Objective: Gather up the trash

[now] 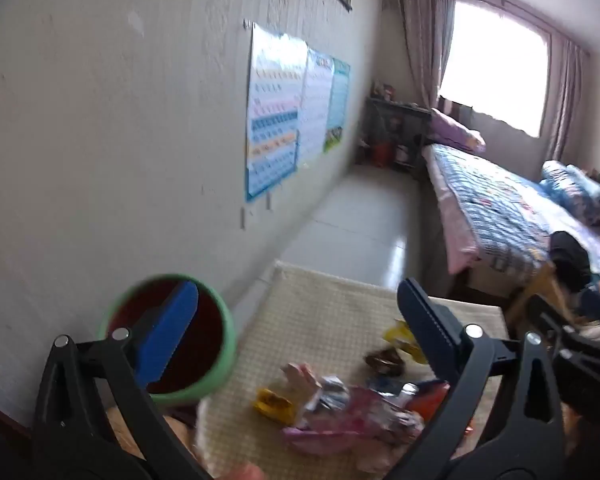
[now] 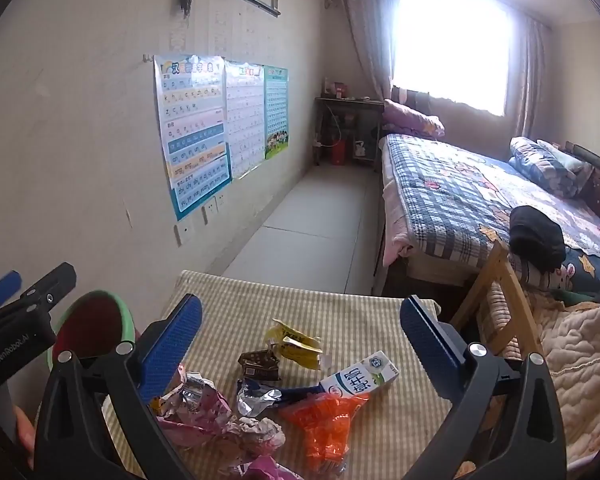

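Trash lies on a small table with a checked cloth (image 2: 340,312): a yellow wrapper (image 2: 296,344), a brown wrapper (image 2: 260,362), a white milk carton (image 2: 360,376), an orange wrapper (image 2: 324,420), a silver foil (image 2: 256,396) and pink wrappers (image 2: 192,412). A green bin with a dark red inside (image 2: 96,324) stands at the table's left. My left gripper (image 1: 300,328) is open and empty above the table, its left finger in front of the bin (image 1: 168,336). My right gripper (image 2: 300,344) is open and empty over the trash pile (image 1: 340,404).
A wall with posters (image 2: 220,128) runs along the left. A bed with a checked quilt (image 2: 460,192) and a wooden chair frame (image 2: 496,300) with a quilted cover stand to the right. Tiled floor (image 2: 320,216) lies beyond the table.
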Tool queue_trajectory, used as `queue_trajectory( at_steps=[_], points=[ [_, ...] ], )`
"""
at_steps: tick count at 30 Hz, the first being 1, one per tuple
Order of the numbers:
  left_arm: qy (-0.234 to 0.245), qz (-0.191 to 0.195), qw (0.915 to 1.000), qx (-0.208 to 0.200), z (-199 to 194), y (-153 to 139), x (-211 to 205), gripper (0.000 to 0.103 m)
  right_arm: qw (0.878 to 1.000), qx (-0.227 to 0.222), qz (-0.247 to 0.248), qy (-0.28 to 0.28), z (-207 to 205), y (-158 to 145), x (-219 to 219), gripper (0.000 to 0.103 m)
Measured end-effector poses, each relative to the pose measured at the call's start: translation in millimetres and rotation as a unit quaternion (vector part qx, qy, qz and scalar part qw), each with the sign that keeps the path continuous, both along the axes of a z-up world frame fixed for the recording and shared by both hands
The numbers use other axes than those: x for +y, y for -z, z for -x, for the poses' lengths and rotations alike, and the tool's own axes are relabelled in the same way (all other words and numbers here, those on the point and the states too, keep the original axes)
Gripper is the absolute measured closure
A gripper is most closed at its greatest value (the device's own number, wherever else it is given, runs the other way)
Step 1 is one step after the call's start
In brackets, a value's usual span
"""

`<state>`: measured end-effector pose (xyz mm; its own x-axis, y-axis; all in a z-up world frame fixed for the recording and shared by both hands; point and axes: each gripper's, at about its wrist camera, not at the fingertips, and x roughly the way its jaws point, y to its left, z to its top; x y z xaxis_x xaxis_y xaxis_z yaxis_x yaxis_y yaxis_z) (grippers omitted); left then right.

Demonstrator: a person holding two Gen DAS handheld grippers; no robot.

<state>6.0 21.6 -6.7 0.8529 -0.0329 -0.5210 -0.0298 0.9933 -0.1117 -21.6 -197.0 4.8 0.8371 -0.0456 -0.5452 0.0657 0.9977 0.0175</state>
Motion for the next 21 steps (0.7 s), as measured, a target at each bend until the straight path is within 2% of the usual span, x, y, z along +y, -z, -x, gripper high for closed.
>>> queue_trajectory(
  at_steps=[5,8,21],
  points=[
    [-0.004,-0.036,0.9993,0.008,1,0,-7,0.005,1.0,-0.005,-0.001,-0.001,0,-3,3,0.007],
    [0.005,-0.025,0.9996,0.01,2,0,-11,0.005,1.0,-0.004,-0.006,-0.003,0,-3,4,0.007],
    [0.008,-0.028,0.9994,0.017,1,-1,-14,0.005,1.0,0.002,-0.012,-0.003,2,1,3,0.007]
  ],
)
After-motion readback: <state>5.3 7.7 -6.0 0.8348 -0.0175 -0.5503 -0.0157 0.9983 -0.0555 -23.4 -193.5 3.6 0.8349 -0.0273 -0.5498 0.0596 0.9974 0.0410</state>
